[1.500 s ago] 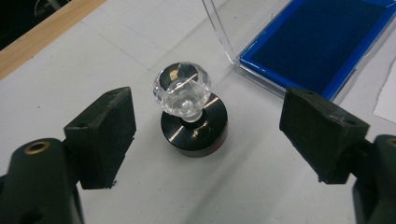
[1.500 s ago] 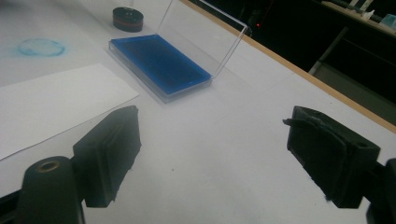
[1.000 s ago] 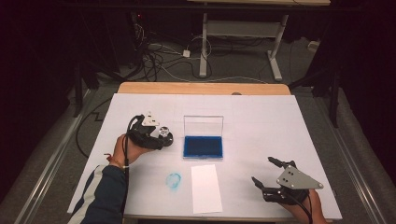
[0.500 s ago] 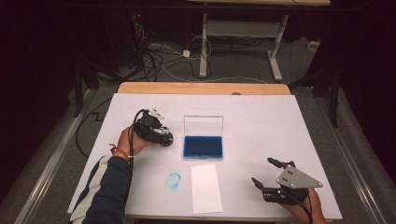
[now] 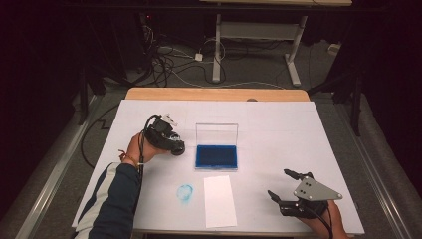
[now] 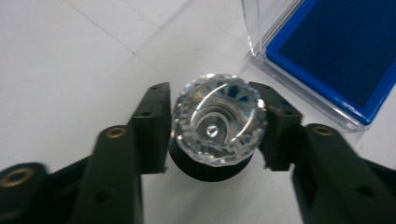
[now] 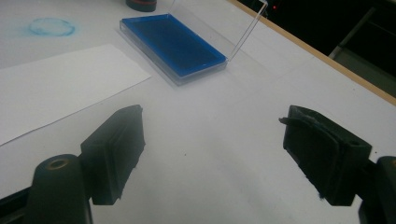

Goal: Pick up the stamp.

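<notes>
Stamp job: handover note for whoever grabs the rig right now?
Left gripper: jaws just closed on the clear faceted stamp, which stands on the table left of the open blue ink pad.
Right gripper: open, empty, at the table's near right.
Blank paper slip lies in front of the pad, a blue ring print beside it.
Probably left: ink the stamp, press it on the slip.

White paper sheet [image 5: 219, 200] lies beside a blue smudge [image 5: 185, 192] (ring-shaped).
</notes>
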Demonstrator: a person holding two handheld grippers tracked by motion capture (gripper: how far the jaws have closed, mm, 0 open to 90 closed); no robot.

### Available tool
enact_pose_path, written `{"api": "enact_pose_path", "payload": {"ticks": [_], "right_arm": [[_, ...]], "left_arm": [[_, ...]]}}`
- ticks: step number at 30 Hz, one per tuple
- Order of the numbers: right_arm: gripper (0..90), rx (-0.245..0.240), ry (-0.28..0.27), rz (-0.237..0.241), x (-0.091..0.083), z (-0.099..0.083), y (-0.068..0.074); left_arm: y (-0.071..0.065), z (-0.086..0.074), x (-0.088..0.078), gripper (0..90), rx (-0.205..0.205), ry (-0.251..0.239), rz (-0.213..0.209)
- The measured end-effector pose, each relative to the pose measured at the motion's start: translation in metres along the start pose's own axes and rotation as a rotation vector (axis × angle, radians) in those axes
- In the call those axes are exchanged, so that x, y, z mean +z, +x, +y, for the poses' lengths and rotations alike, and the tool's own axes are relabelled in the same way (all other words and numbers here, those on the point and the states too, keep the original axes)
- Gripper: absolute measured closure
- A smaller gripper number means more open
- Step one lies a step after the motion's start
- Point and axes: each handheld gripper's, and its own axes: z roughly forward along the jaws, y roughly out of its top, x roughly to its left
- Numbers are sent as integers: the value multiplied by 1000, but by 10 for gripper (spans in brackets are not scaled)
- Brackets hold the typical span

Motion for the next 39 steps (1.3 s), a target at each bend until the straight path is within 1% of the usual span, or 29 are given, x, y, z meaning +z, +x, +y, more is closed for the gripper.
{"api": "enact_pose_path", "payload": {"ticks": [2, 6, 7, 8, 9, 11, 12, 14, 16, 17, 18, 19, 20, 21, 22, 23, 24, 25, 26, 27, 28, 29, 31, 32, 33, 35, 36, 37, 39], "right_arm": [[208, -2, -1, 0, 0, 0, 0], [212, -5, -4, 1, -1, 0, 0], [212, -5, -4, 1, -1, 0, 0], [213, -5, -3, 0, -1, 0, 0], [213, -5, -3, 0, -1, 0, 0], [216, -3, -3, -2, -1, 0, 0], [219, -2, -3, 1, -1, 0, 0], [219, -2, -1, 2, -1, 0, 0], [220, -5, -1, 1, -1, 0, 0], [221, -4, -1, 1, -1, 0, 0], [221, -2, -2, 0, -1, 0, 0], [222, -1, -2, -1, -1, 0, 0], [222, -2, -3, 0, -1, 0, 0], [222, -2, -4, 0, -1, 0, 0], [222, -2, -4, 0, -1, 0, 0], [222, -3, -4, 0, -1, 0, 0], [222, -3, -4, 0, -1, 0, 0], [222, -3, -6, -1, -2, 0, 0], [222, -2, -7, -2, -2, 0, 0], [222, -3, -7, 0, -2, 0, 0], [222, -5, -6, -3, -2, 0, 0], [222, -8, -7, -4, -2, 1, 0], [222, -8, -9, -4, -1, 1, 0], [222, -9, -10, -5, -1, 2, 0], [221, -9, -9, -2, 0, 2, 0], [222, -10, -8, -2, 1, 3, 0], [222, -10, -7, 0, 2, 3, -1], [222, -8, -6, -1, 3, 3, -1], [222, -9, -8, 0, 3, 3, -2]], "left_arm": [[-1, -1, 0, 530, 9, -1, 7], [-3, -2, 0, 534, 9, -8, 11], [-3, -2, 0, 536, 7, -12, 18], [-7, -3, 1, 536, 22, -15, 32], [-8, -3, 2, 537, 22, -17, 41], [-9, -3, 2, 538, 20, -22, 46], [-10, -3, 2, 538, 26, -24, 50], [-10, -5, 2, 539, 22, -34, 52], [-11, -7, 2, 540, 29, -49, 62], [-11, -8, 0, 540, 19, -72, 70], [-11, -8, -3, 540, 14, -90, 69], [-11, -8, -3, 540, 14, -90, 69], [-11, -8, -6, 540, 14, -101, 60], [-14, -8, -11, 540, 19, -118, 72], [-15, -8, -13, 541, 23, -123, 64], [-17, -9, -15, 540, 22, -135, 63], [-17, -9, -15, 540, 22, -135, 63], [-19, -10, -20, 540, 21, -158, 55], [-19, -10, -20, 540, 21, -158, 55], [-20, -11, -23, 540, 19, -173, 53], [-23, -13, -27, 541, 23, -193, 39], [-26, -14, -29, 541, 31, -199, 49], [-27, -14, -30, 541, 35, -204, 43], [-31, -16, -33, 541, 39, -219, 44], [-32, -17, -34, 541, 46, -218, 44], [-34, -19, -38, 541, 38, -238, 42], [-34, -19, -38, 541, 38, -238, 42], [-35, -22, -41, 541, 38, -248, 30], [-36, -24, -43, 541, 35, -260, 29]]}}
